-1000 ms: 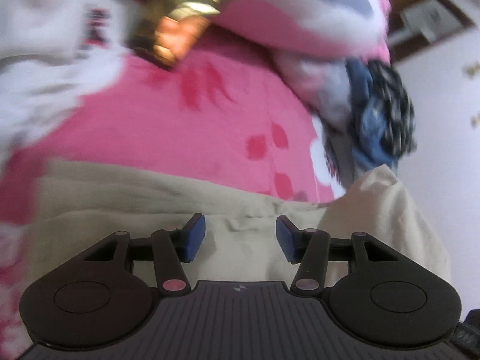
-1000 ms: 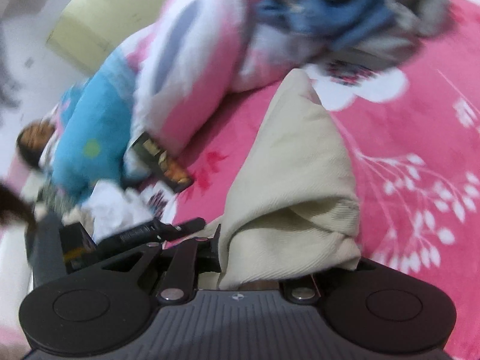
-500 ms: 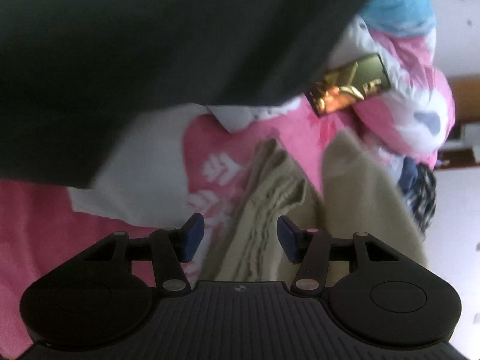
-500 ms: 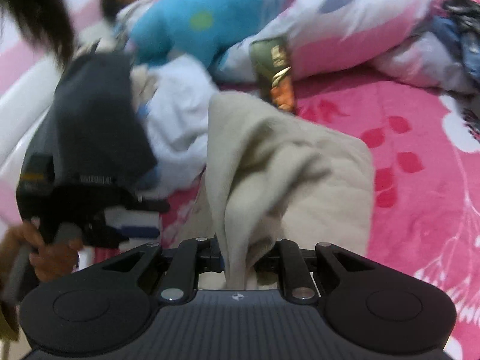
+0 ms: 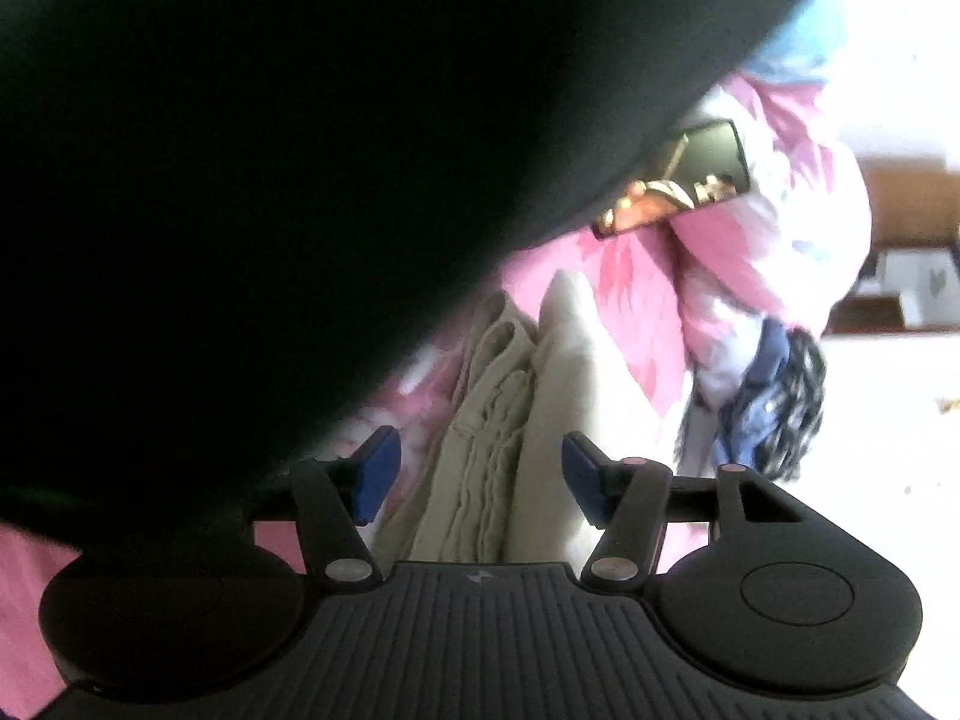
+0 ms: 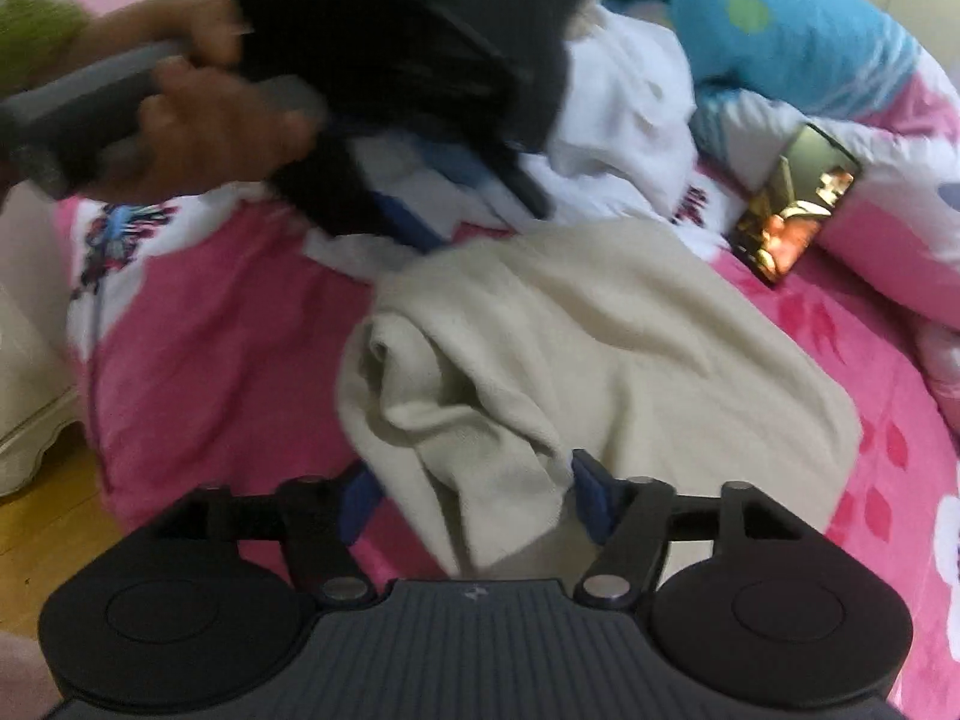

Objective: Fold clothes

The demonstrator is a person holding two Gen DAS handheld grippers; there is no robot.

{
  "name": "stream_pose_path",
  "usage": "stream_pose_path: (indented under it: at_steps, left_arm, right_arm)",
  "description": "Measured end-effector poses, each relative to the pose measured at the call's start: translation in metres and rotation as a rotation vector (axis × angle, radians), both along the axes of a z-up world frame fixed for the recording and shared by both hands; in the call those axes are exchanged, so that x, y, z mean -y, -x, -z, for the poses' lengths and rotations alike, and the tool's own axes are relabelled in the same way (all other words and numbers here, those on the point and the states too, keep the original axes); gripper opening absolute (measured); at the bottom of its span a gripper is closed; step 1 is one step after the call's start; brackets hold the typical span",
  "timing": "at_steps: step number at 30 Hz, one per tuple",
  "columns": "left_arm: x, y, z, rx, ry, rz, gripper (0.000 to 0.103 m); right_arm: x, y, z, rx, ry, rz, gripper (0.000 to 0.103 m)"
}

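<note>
Pink fleece with white flowers covers the bed (image 6: 240,354) and fills most of what my right tongs see. Across its middle lies the cream garment (image 6: 600,360), bunched into thick folds on the near side and smoother toward the far side. Behind it sits a heap of white cloth (image 6: 624,120), and beyond that a blue plush toy (image 6: 798,30) leans on a pink and white pillow (image 6: 900,180). A phone (image 6: 795,204) with a lit screen stands propped against that pillow, just past the far corner of the cream garment.

My left hand (image 6: 204,120) holds its tool at the upper left of the right view, a green sleeve (image 6: 30,36) at the wrist, and a dark cloth (image 6: 480,30) hangs over that tool's body. The same dark cloth (image 5: 300,180) blacks out most of the left view. Below it I see the cream garment (image 5: 510,420) in stacked layers, with a blue checked bundle of clothes (image 5: 774,402) off to the right beside the pillow.

My right tongs (image 6: 474,492) are opening; a fold of the cream garment sags between the blue pads without being pinched. My left tongs (image 5: 477,474) are opening too, their blue pads (image 5: 375,468) standing apart on either side of the garment's layered edge and not pressing it.
</note>
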State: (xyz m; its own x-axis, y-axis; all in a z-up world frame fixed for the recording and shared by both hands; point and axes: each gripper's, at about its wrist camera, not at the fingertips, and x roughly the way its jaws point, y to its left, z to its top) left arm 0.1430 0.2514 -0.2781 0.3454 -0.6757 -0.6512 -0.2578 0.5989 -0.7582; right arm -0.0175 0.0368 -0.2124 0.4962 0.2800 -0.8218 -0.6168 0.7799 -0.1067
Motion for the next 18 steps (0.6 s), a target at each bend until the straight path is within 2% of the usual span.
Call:
stream_pose_path:
  at_steps: [2, 6, 9, 12, 15, 16, 18]
  left_arm:
    - [0.009, -0.005, -0.005, 0.012, -0.033, 0.056, 0.060]
    - [0.032, -0.012, -0.022, 0.053, -0.164, 0.173, 0.060]
    - [0.039, -0.014, -0.047, 0.138, -0.250, 0.210, 0.060]
    - [0.053, -0.009, -0.079, 0.258, -0.300, 0.276, 0.060]
    - [0.074, 0.000, -0.090, 0.325, -0.319, 0.422, 0.060]
    - [0.081, 0.004, -0.087, 0.330, -0.351, 0.488, 0.060]
    - [0.108, 0.016, -0.068, 0.317, -0.504, 0.649, 0.060]
  right_arm:
    - [0.005, 0.005, -0.008, -0.011, -0.047, 0.027, 0.070]
    - [0.036, 0.000, -0.025, -0.147, -0.249, 0.155, 0.070]
    - [0.069, 0.004, -0.035, -0.207, -0.324, 0.275, 0.067]
    - [0.107, 0.006, -0.044, -0.174, -0.357, 0.453, 0.067]
    - [0.143, 0.002, -0.049, -0.142, -0.379, 0.622, 0.065]
    - [0.152, -0.002, -0.048, -0.137, -0.385, 0.657, 0.061]
    - [0.161, -0.009, -0.043, -0.131, -0.394, 0.675, 0.051]
